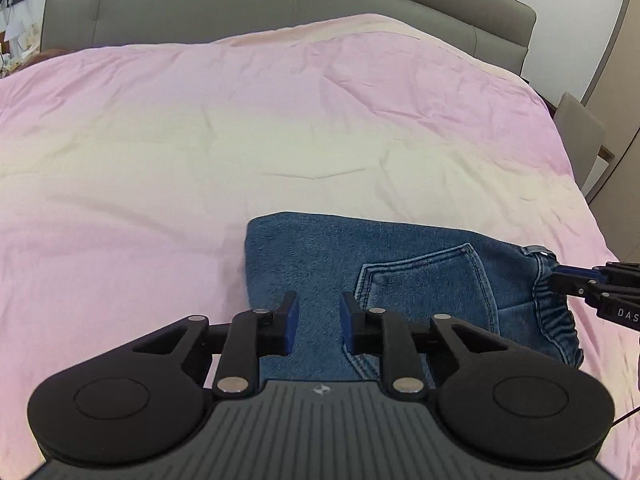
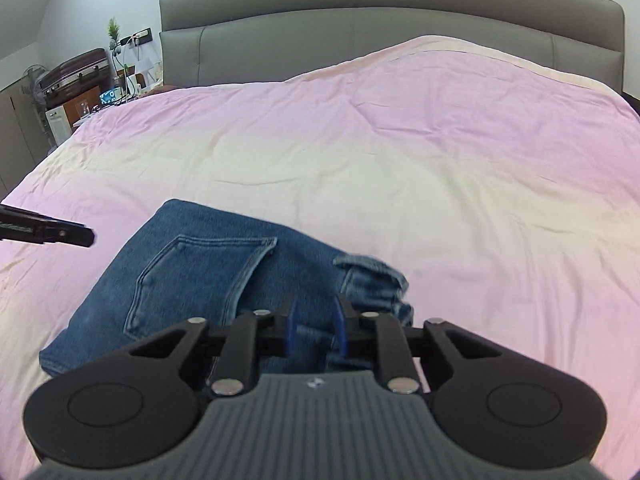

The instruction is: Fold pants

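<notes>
Folded blue denim pants [image 1: 400, 280] lie flat on the pink-and-cream bedsheet [image 1: 200, 140], near edge of bed, back pocket [image 2: 200, 276] facing up, elastic waistband [image 1: 556, 312] at their right end in left-wrist view, grey padded headboard [image 2: 360, 28] well beyond. Left gripper [image 1: 319, 322] is above the denim w/ blue pads a narrow gap apart, nothing between them, not holding anything. Right gripper [image 2: 315, 326] is over the waistband end, jaws also only slightly apart w/ no cloth pinched; frame's a bit blurred there.
</notes>
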The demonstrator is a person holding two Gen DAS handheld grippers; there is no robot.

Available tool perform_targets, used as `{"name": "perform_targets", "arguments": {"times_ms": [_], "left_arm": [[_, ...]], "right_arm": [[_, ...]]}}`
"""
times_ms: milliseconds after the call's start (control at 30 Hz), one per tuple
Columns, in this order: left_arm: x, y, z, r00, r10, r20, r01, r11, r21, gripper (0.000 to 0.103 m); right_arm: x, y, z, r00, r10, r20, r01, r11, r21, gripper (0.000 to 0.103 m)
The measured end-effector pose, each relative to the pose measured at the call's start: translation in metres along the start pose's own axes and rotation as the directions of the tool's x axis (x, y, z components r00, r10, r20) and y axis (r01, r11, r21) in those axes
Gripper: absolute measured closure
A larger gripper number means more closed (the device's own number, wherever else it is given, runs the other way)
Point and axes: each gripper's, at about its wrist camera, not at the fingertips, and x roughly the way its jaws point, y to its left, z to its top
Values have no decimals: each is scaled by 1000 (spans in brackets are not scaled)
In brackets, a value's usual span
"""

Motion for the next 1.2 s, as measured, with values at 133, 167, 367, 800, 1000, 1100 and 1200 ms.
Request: {"name": "perform_targets", "arguments": {"times_ms": [133,167,367,800,1000,1100,1200], "left_arm": [[43,2,1,993,104,-50,-103,995,16,97],[49,8,1,992,105,-63,-105,994,3,97],[68,22,-2,991,69,-112,-73,997,-30,97],[7,-12,-15,987,124,-101,-112,987,113,48],[-18,-5,-33,983,111,-148,-98,991,91,28],[-27,9,-45,985,72,-160,-72,997,6,19],[-28,30,-57,986,8,-166,-28,992,-120,19]], "right_arm": [[37,-6,-4,998,-2,-66,3,1000,11,98],[46,-8,-7,996,-1,-84,2,1000,12,100],[70,-15,-17,996,-2,-84,4,1000,27,103],[3,-14,-23,997,62,-39,-56,988,145,56],[-38,-36,-45,998,51,-27,-42,961,275,36],[-48,-54,-60,997,70,-37,-51,925,376,33],[-46,-73,-81,987,151,-60,-100,854,510,32]]}}
